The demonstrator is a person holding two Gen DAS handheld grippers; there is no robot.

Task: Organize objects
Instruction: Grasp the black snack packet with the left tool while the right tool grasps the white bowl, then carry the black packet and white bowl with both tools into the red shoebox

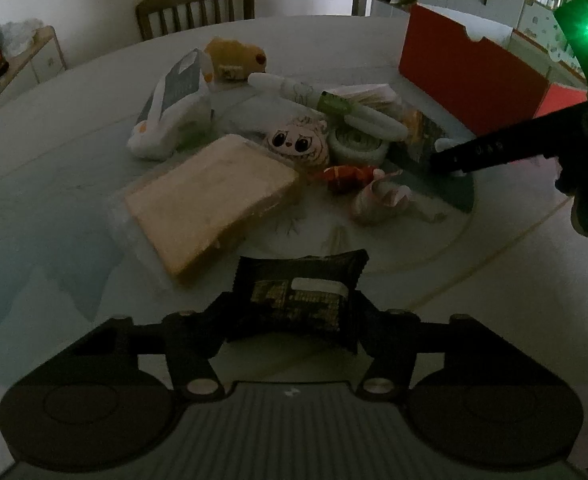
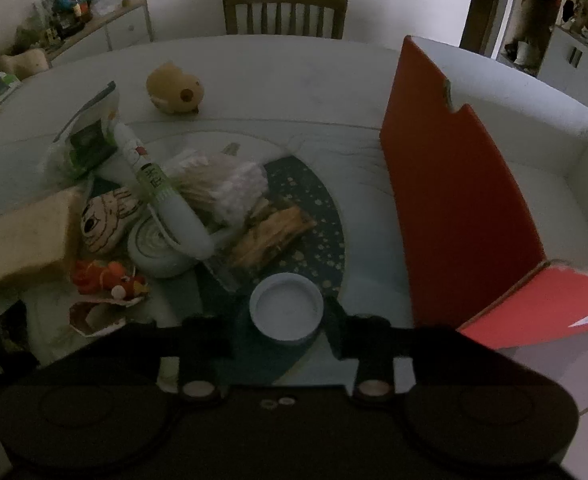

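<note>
Both tools are at the picking-up step, each with one item from the pile between its fingers. In the left wrist view the left tool (image 1: 294,312) is pinching a dark snack packet (image 1: 300,294) at the lower centre of the frame, its fingers pressed against the wrapper's two short sides while the packet is lying on the counter (image 1: 74,92). In the right wrist view the right tool (image 2: 286,320) is closing around a small white round tub (image 2: 287,307) at lower centre, the fingers sitting tight against its left and right sides; the tub is resting on a dark speckled mat (image 2: 314,200).

The rest of the clutter is waiting in the middle of each frame: a wrapped slice of bread (image 1: 210,200), a white pouch (image 1: 174,108), a face-printed plush (image 1: 298,144), a tan plush toy (image 2: 176,88), a long white tube (image 2: 162,192) and a red-orange toy (image 2: 106,276).

The likely destination is the red box (image 2: 454,192) standing at the right of the right wrist view. Its pale interior is showing no items in the part that is visible; the near corner is hidden by the red wall.

The next move, as I judge it, is calling for a lift of both items clear of the pile, then a carry rightward over the box's tall red wall before letting go. The tub looks rigid and should hold; the packet's slick wrapper may be slipping or crumpling.
</note>
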